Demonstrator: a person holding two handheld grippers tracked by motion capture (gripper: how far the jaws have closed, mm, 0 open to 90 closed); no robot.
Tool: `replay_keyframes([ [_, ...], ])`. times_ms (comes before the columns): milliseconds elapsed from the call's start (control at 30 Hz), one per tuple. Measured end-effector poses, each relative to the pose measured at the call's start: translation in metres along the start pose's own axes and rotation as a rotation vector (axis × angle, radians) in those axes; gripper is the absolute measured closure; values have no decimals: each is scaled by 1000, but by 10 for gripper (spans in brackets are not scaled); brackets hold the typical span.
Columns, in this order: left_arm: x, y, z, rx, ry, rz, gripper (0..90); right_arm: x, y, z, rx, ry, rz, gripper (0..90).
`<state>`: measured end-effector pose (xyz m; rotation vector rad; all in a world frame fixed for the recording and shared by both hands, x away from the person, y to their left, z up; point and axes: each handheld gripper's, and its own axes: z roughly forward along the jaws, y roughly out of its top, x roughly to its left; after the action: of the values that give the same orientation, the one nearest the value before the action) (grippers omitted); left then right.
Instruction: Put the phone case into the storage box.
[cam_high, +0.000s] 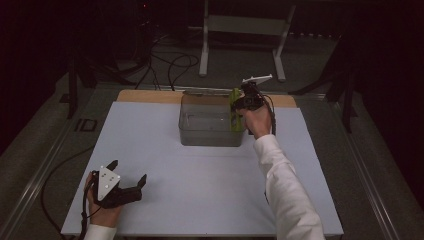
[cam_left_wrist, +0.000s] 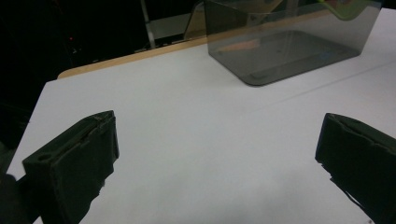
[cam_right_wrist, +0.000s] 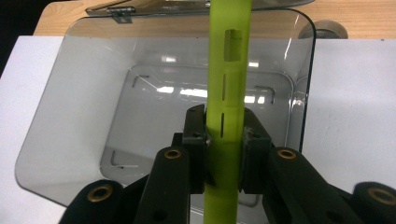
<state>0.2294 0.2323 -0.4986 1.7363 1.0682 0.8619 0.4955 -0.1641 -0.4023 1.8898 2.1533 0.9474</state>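
A clear plastic box (cam_high: 212, 125) stands open-topped at the far middle of the white table. My right gripper (cam_high: 239, 104) is over its right wall, shut on a flat yellow-green slotted strip (cam_right_wrist: 226, 84) that runs lengthwise above the box (cam_right_wrist: 154, 107). In the right gripper view the two pads (cam_right_wrist: 195, 135) press the strip's sides. My left gripper (cam_high: 127, 178) rests low at the near left of the table, open, with nothing between its fingers (cam_left_wrist: 79, 158). The box (cam_left_wrist: 289, 46) lies far ahead of it, with the green strip (cam_left_wrist: 348, 10) at its rim.
The white table top (cam_high: 200, 190) has a wooden strip (cam_high: 145, 96) along its far edge. A metal hinge piece (cam_right_wrist: 120, 14) and the box's lid lie behind the box. A round object (cam_right_wrist: 324, 31) sits at the box's far right. Cables and a frame's legs (cam_high: 205, 45) stand on the floor beyond.
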Motion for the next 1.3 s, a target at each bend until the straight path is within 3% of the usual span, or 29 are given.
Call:
replay_keyframes([
  [400, 0, 0, 0, 0, -1, 0, 0, -10, -4, 19, 32, -10, 39, 775],
  [800, 0, 0, 0, 0, -2, 2, 0, -9, -9, 30, 48, -25, 41, 775],
  [1300, 0, 0, 0, 2, -1, 2, 1, -13, -12, 43, 87, -29, 78, 773],
])
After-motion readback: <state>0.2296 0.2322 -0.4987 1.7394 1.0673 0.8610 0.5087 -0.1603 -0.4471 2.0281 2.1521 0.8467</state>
